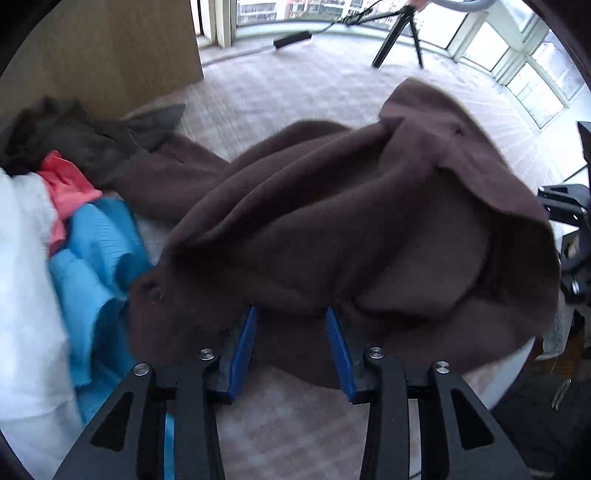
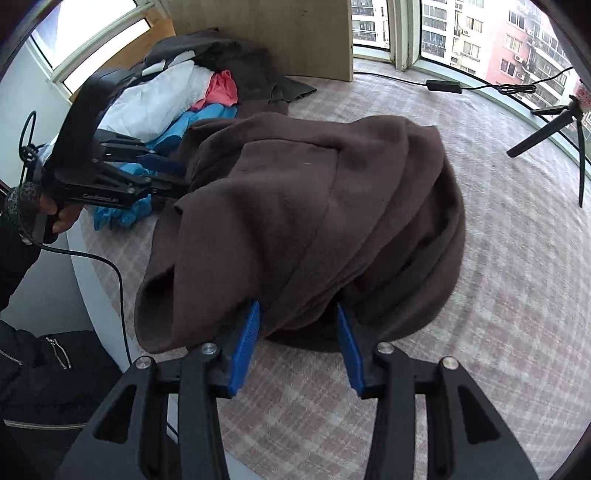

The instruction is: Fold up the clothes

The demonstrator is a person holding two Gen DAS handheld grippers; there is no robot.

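A dark brown fleece garment [image 1: 351, 221] [image 2: 295, 192] lies bunched in thick folds on a round table with a plaid cloth [image 2: 498, 295]. My right gripper [image 2: 297, 306] is shut on a gathered fold at the garment's near edge, and the cloth hangs in a lifted hump above the table. My left gripper [image 1: 291, 310] stands open. Brown fabric lies between its blue fingertips without being pinched. In the right wrist view my left gripper [image 2: 177, 173] meets the garment's left edge, held by a hand [image 2: 62, 218].
A pile of clothes sits at the table's left: white [image 1: 26, 277], blue [image 1: 96, 266], coral [image 1: 66, 184] and dark grey [image 1: 74, 136]. A wooden panel [image 2: 277, 33] stands behind it. A tripod [image 2: 554, 125] and a power brick [image 2: 443, 86] are at the window side. The table's edge [image 2: 92, 295] curves at the near left.
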